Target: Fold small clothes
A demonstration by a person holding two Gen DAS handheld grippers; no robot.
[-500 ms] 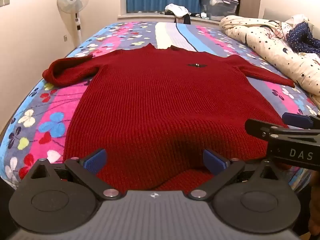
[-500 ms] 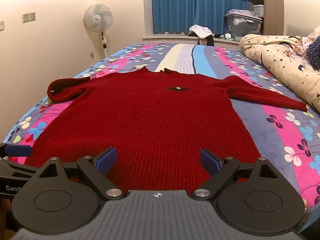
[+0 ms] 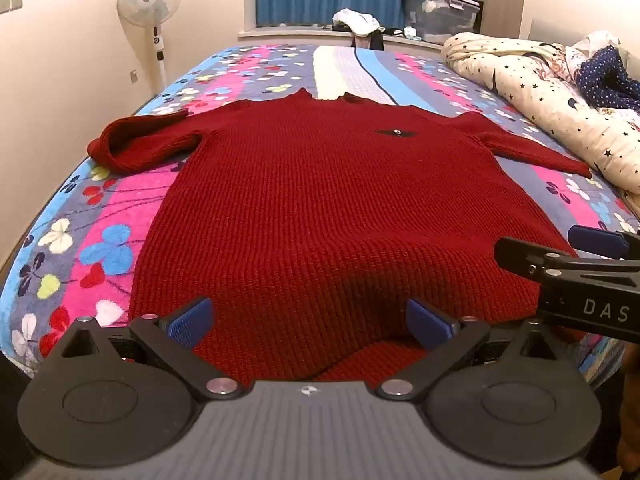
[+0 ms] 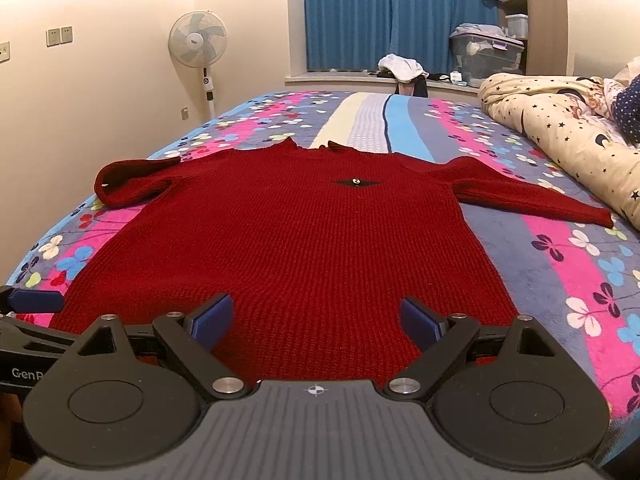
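A dark red knitted sweater (image 3: 332,216) (image 4: 288,248) lies flat and face up on the flowered bedspread (image 3: 96,240), collar at the far end, hem toward me. Its left sleeve (image 3: 136,142) is bunched and doubled over; the right sleeve (image 3: 528,148) stretches out toward the quilt. My left gripper (image 3: 310,322) hovers open above the hem, nothing between its blue pads. My right gripper (image 4: 316,322) is open too, over the hem's right half, and shows from the side in the left wrist view (image 3: 560,256).
A cream star-print quilt (image 3: 540,92) is heaped along the bed's right side with a dark dotted cloth (image 3: 608,80) on it. A standing fan (image 3: 150,4) is by the left wall. A plastic storage box (image 3: 440,12) and clothes sit on the window ledge.
Both views have tilted slightly upward, so the sweater sits a little lower in frame. Both grippers stay open and the sweater has not moved.
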